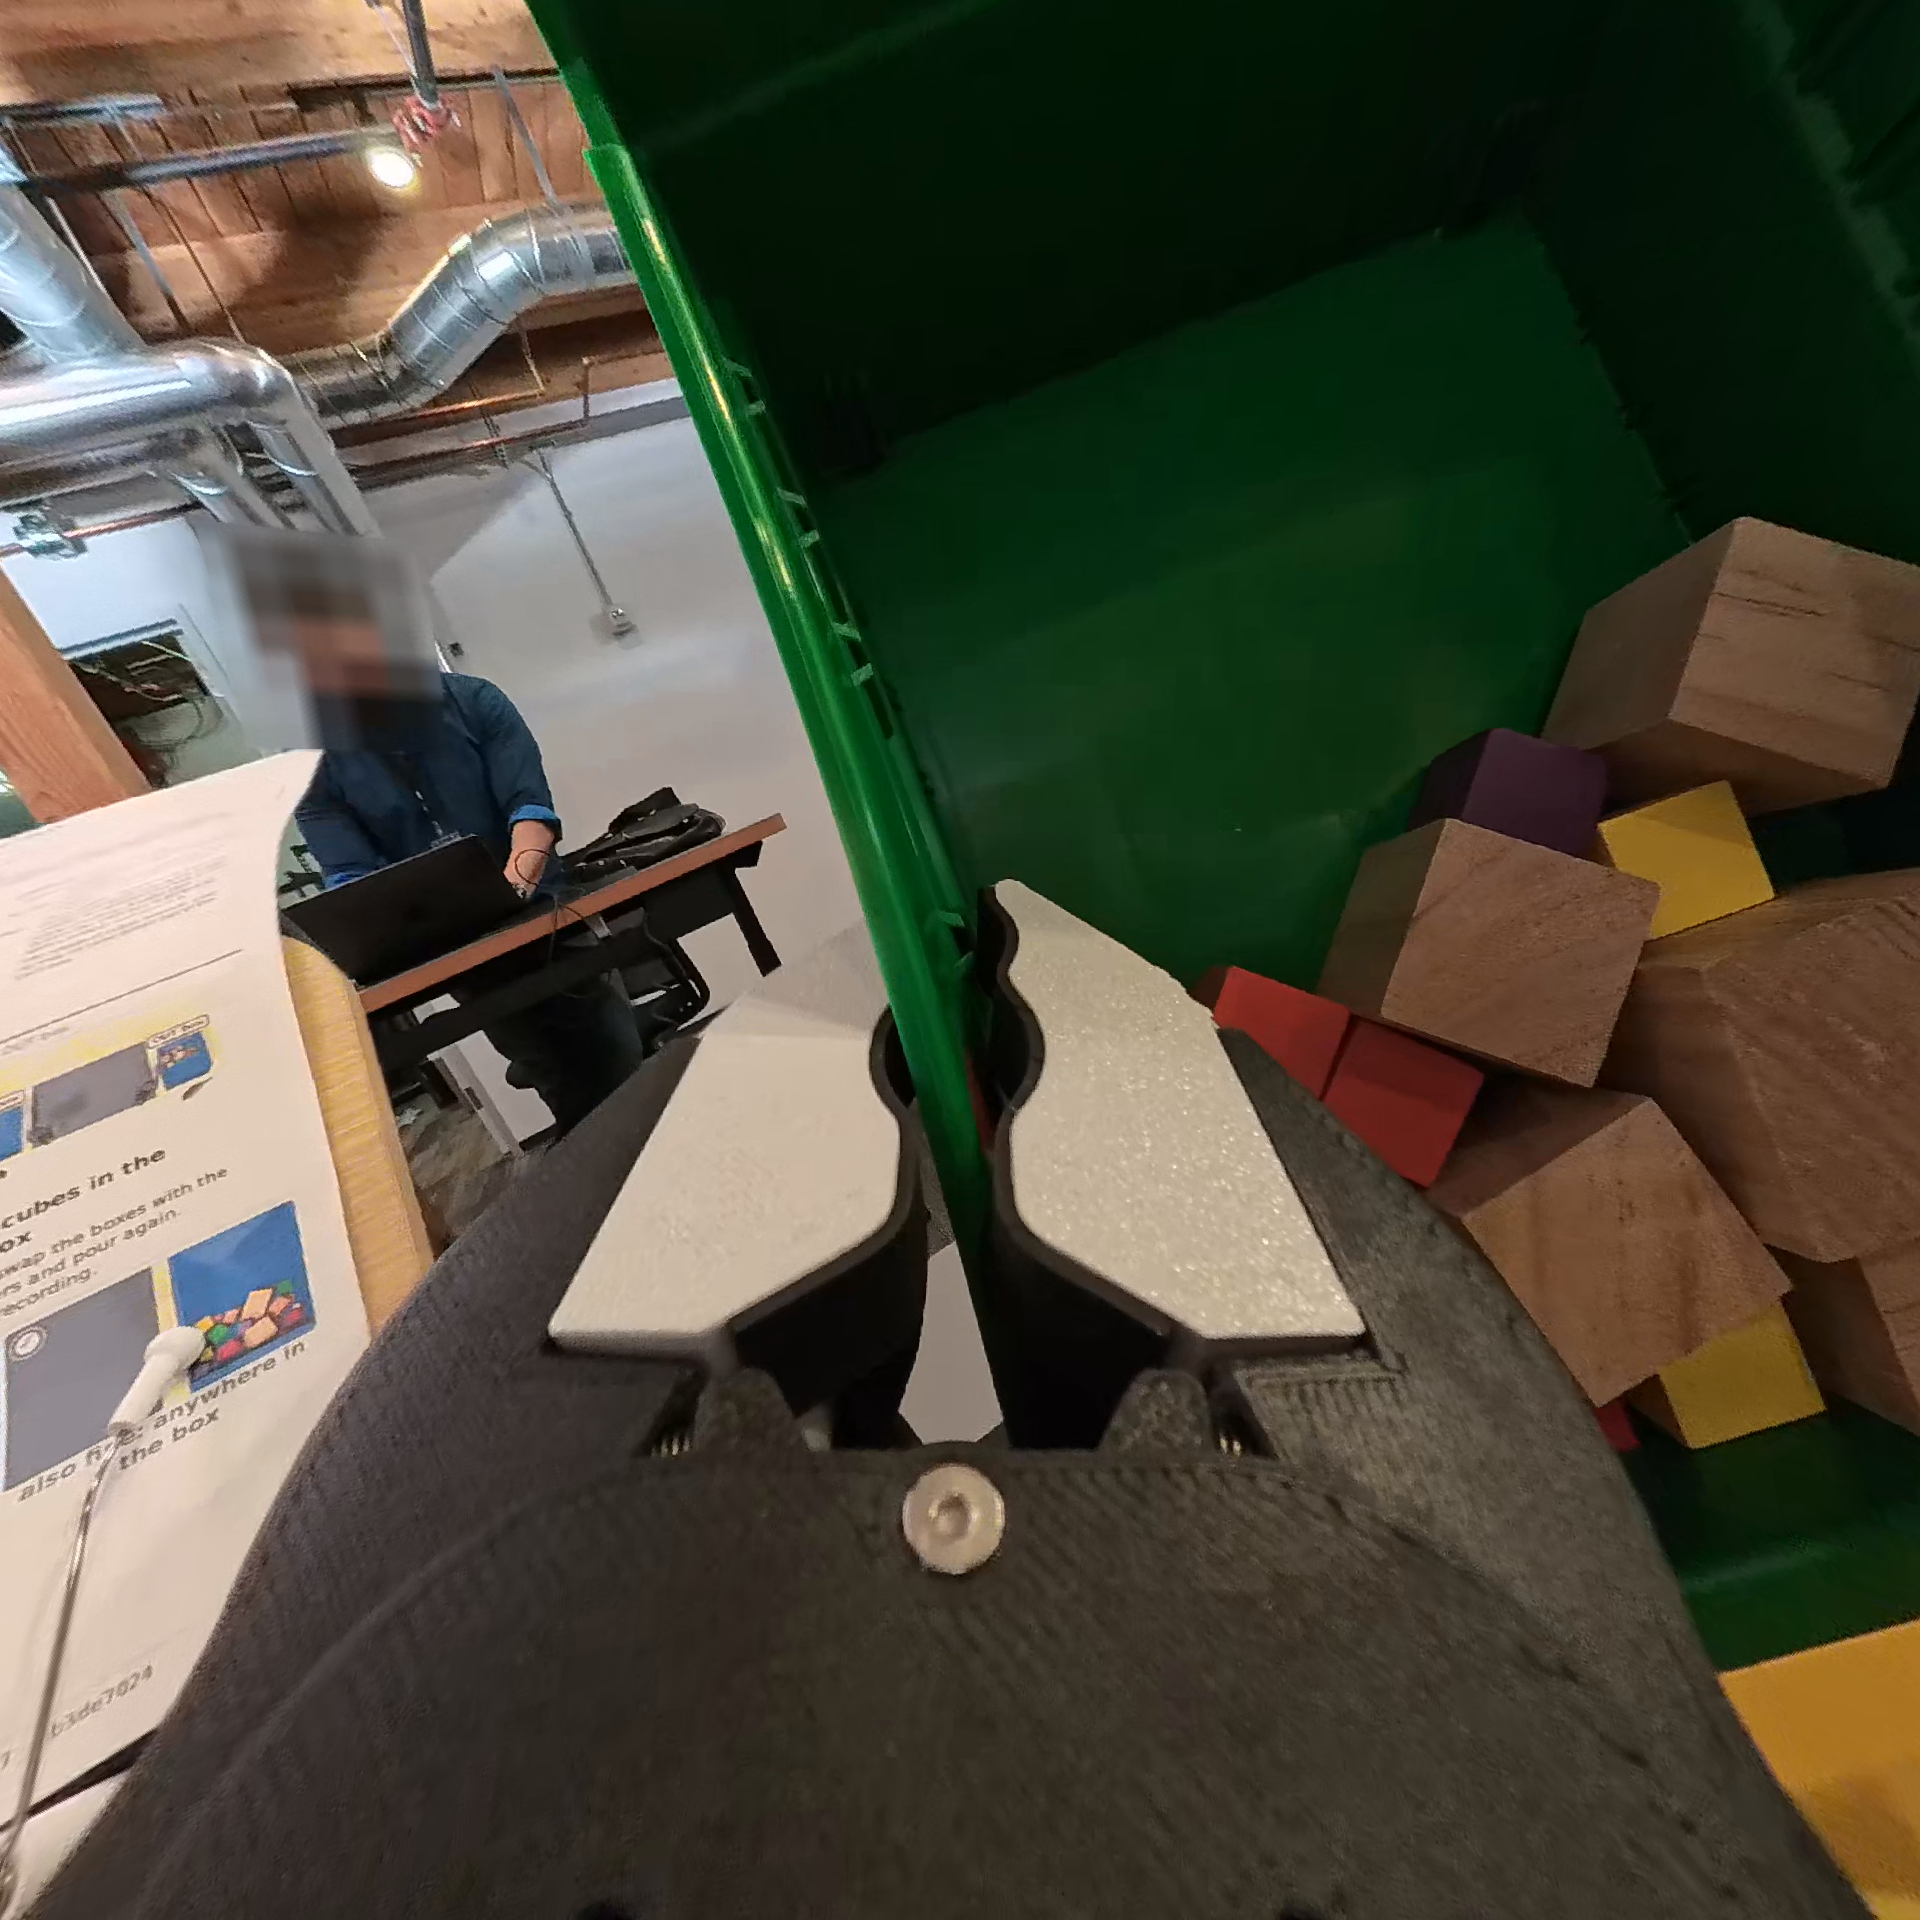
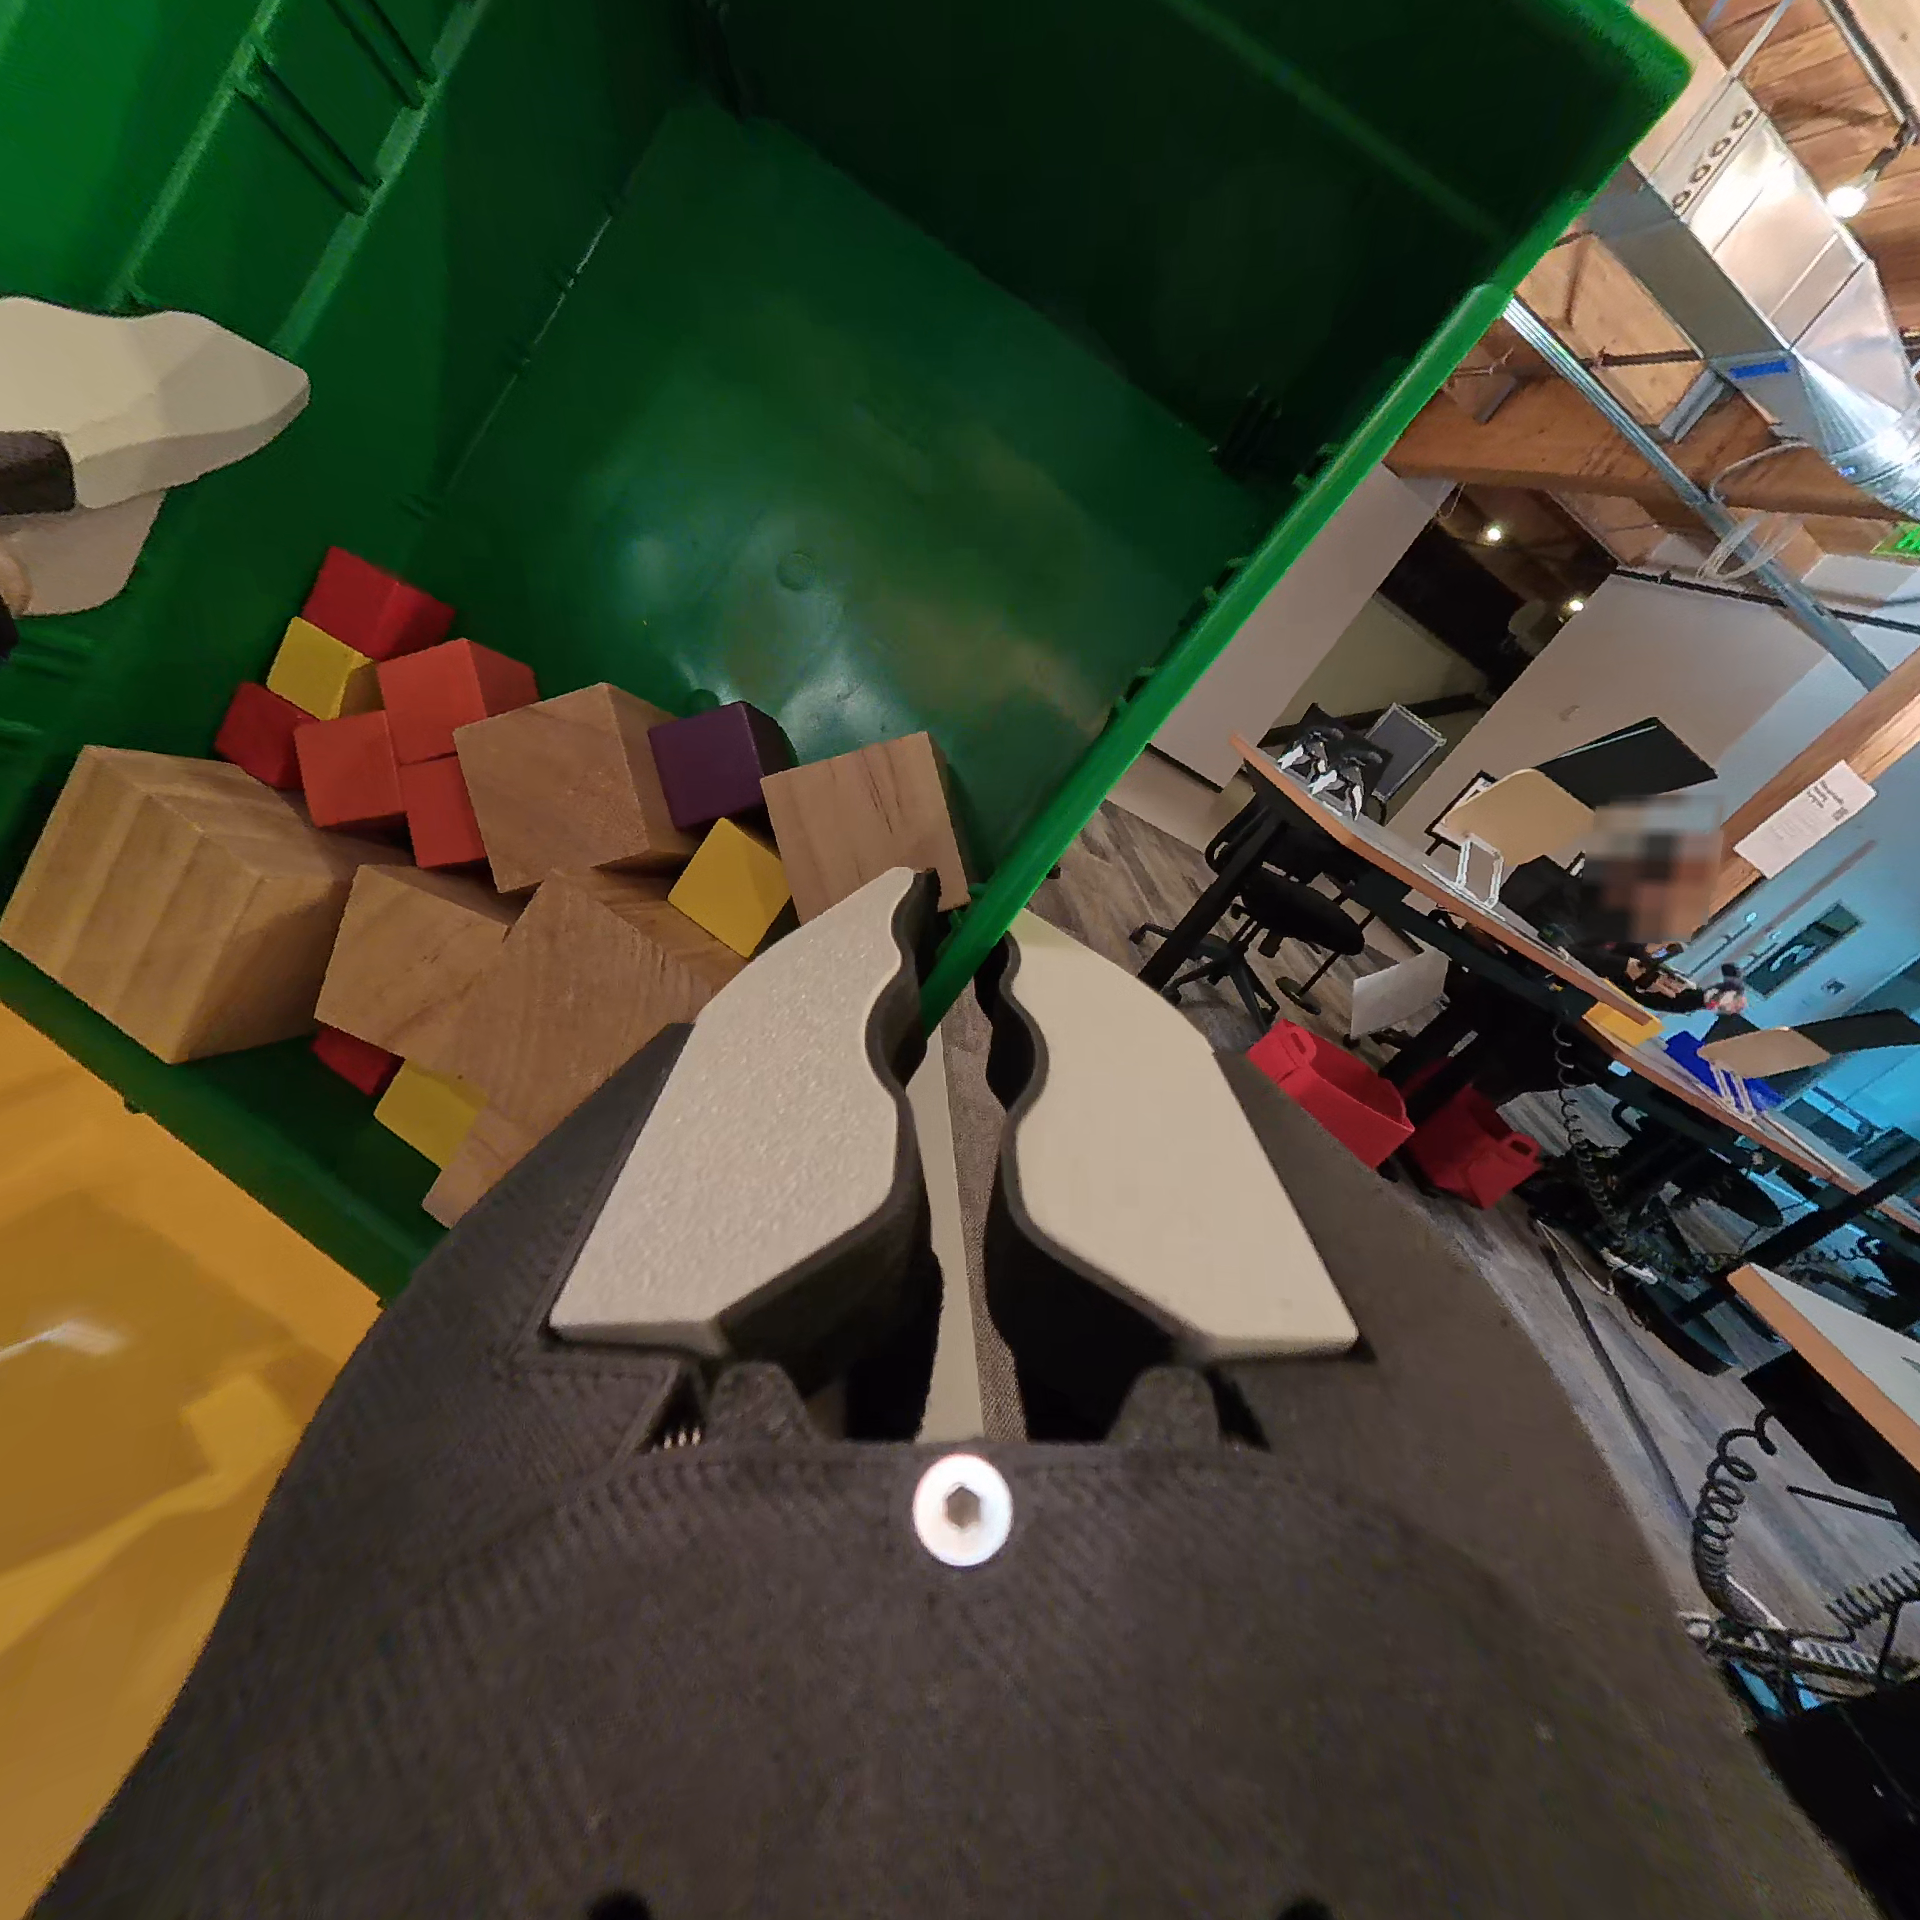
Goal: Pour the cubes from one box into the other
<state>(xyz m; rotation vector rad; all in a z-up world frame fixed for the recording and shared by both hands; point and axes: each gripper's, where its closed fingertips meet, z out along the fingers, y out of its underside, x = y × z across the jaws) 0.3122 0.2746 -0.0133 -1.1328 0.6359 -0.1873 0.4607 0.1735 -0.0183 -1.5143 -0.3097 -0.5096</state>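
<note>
A green box (image 1: 1195, 623) is lifted and tilted steeply, its open side toward me. My left gripper (image 1: 961, 956) is shut on its left wall. My right gripper (image 2: 961, 935) is shut on its right wall (image 2: 1299, 540). Wooden, red, yellow and purple cubes (image 2: 499, 831) lie heaped at the box's low edge; they also show in the left wrist view (image 1: 1621, 1018). A yellow box (image 2: 135, 1351) sits just below the green one's low edge; its corner also shows in the left wrist view (image 1: 1849, 1766). The left gripper's fingers (image 2: 156, 405) show at the far wall.
An instruction sheet (image 1: 135, 1143) stands at the left. A person (image 1: 436, 769) works at a laptop on a desk beyond. At the right are desks (image 2: 1455, 883), chairs, red bins (image 2: 1340, 1091) on the floor and another person (image 2: 1652, 883).
</note>
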